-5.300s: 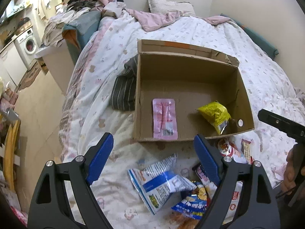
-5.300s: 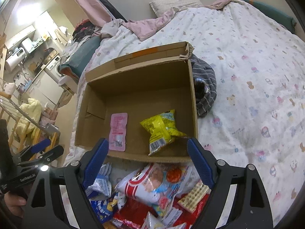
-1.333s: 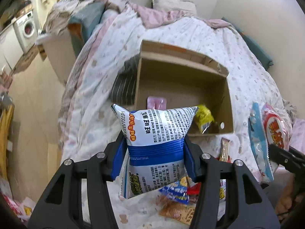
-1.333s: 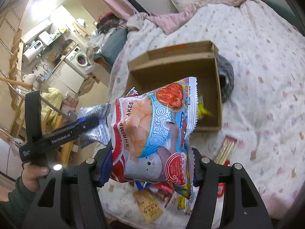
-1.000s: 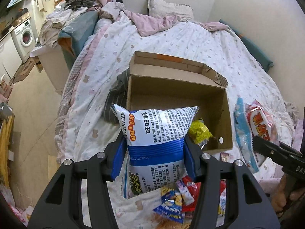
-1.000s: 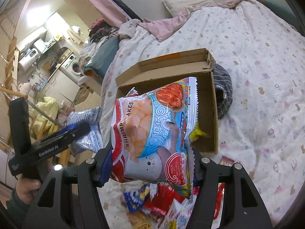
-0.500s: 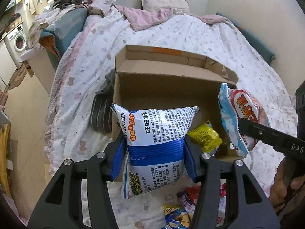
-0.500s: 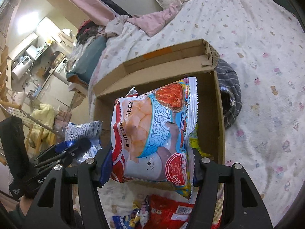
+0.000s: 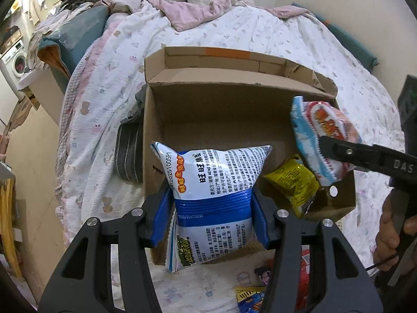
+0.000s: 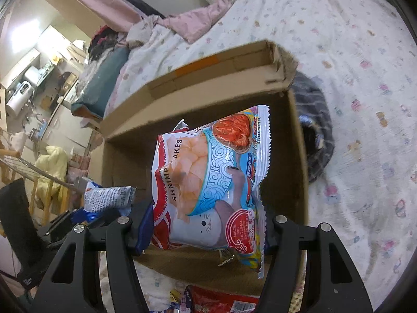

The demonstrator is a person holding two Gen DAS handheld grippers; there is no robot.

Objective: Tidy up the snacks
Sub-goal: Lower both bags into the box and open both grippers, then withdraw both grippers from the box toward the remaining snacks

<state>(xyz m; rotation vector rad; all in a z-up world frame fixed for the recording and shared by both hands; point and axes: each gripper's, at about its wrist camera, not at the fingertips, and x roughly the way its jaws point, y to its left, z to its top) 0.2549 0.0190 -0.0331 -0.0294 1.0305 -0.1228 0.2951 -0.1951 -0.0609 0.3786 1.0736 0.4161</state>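
Note:
An open cardboard box point(image 9: 221, 120) lies on the bed with a yellow snack packet point(image 9: 294, 182) inside at the right. My left gripper point(image 9: 212, 217) is shut on a blue-and-white snack bag point(image 9: 216, 182), held over the box's near left part. My right gripper point(image 10: 206, 228) is shut on a shrimp flakes bag point(image 10: 208, 182), held above the box point(image 10: 292, 161). In the left wrist view that shrimp flakes bag point(image 9: 323, 133) hangs over the box's right side. The blue-and-white bag point(image 10: 109, 198) shows at the left of the right wrist view.
Several loose snack packets point(image 9: 260, 294) lie on the floral bedspread point(image 9: 109, 83) in front of the box; red ones point(image 10: 216, 300) show in the right wrist view. A dark striped garment point(image 9: 129, 154) lies against the box's left wall. A hand point(image 9: 393, 224) holds the right tool.
Both grippers picked up bags from the pile, then moved forward and down toward the box; both bags now hang over its inside.

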